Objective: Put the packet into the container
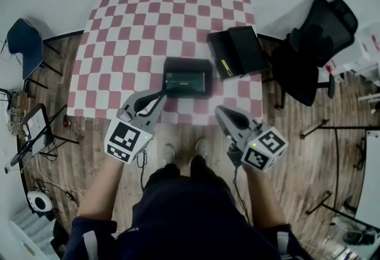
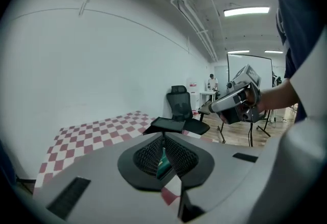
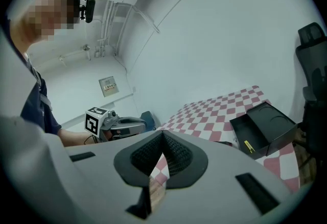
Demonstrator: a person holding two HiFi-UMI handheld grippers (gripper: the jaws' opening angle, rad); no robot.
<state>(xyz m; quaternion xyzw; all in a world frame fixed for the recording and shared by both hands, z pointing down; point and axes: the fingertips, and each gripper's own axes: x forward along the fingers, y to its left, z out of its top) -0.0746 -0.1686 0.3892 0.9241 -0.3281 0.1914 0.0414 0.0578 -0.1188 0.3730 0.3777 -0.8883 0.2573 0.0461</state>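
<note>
A dark packet (image 1: pixel 187 77) with a green label lies flat near the front edge of the red-and-white checkered table (image 1: pixel 136 27). My left gripper (image 1: pixel 161 96) is at the packet's front left corner. In the left gripper view its jaws (image 2: pixel 164 141) are shut on a teal edge of the packet (image 2: pixel 164 163). The open black container (image 1: pixel 237 51) stands to the right of the packet, at the table's right edge; it also shows in the right gripper view (image 3: pixel 263 131). My right gripper (image 1: pixel 221 112) hovers off the front edge, shut, with nothing in it.
A black office chair (image 1: pixel 312 51) stands right of the table, close to the container. A blue chair (image 1: pixel 25 45) and stands are on the wooden floor at the left. Tripod legs (image 1: pixel 332 134) spread at the right. The person's feet (image 1: pixel 184 152) are just in front of the table.
</note>
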